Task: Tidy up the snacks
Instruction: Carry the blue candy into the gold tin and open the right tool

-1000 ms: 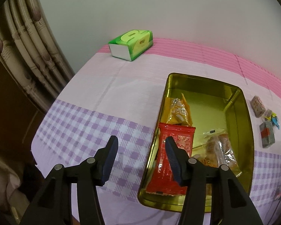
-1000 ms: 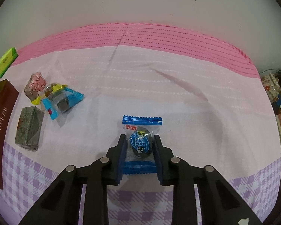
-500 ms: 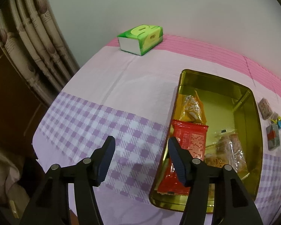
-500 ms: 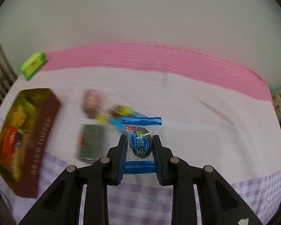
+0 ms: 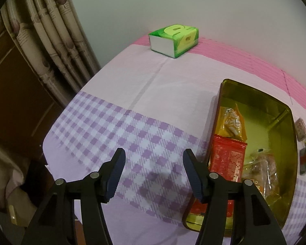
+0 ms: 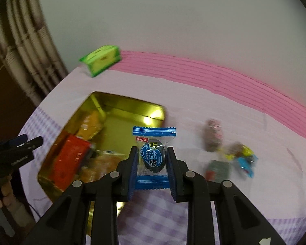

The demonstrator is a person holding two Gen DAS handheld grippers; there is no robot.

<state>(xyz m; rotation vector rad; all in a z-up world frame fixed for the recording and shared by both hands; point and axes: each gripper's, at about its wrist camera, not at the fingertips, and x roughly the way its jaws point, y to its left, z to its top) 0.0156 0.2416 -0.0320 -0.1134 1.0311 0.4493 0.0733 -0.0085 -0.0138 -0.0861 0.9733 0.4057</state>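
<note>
My right gripper (image 6: pixel 152 159) is shut on a blue-wrapped candy (image 6: pixel 152 156), held in the air over the right rim of the gold tin (image 6: pixel 130 106). The tin (image 5: pixel 291 134) holds a red packet (image 5: pixel 227 159), an orange packet (image 5: pixel 232 122) and clear-wrapped snacks (image 5: pixel 265 173). My left gripper (image 5: pixel 153 171) hangs open with nothing between its fingers, above the purple checked cloth just left of the tin; it also shows at the left edge of the right wrist view (image 6: pixel 16 149). Loose wrapped candies (image 6: pixel 226 149) lie blurred on the cloth right of the tin.
A green tissue box (image 5: pixel 174 39) stands at the table's far left corner by the wall. A curtain (image 5: pixel 47 40) hangs left of the table, whose left edge drops off near my left gripper. A person's hand (image 6: pixel 2 192) shows at lower left in the right wrist view.
My right gripper carried the blue candy up and leftward, from the bare cloth to over the tin. My left gripper drifted left, off the tin's rim, and its jaws spread a little wider.
</note>
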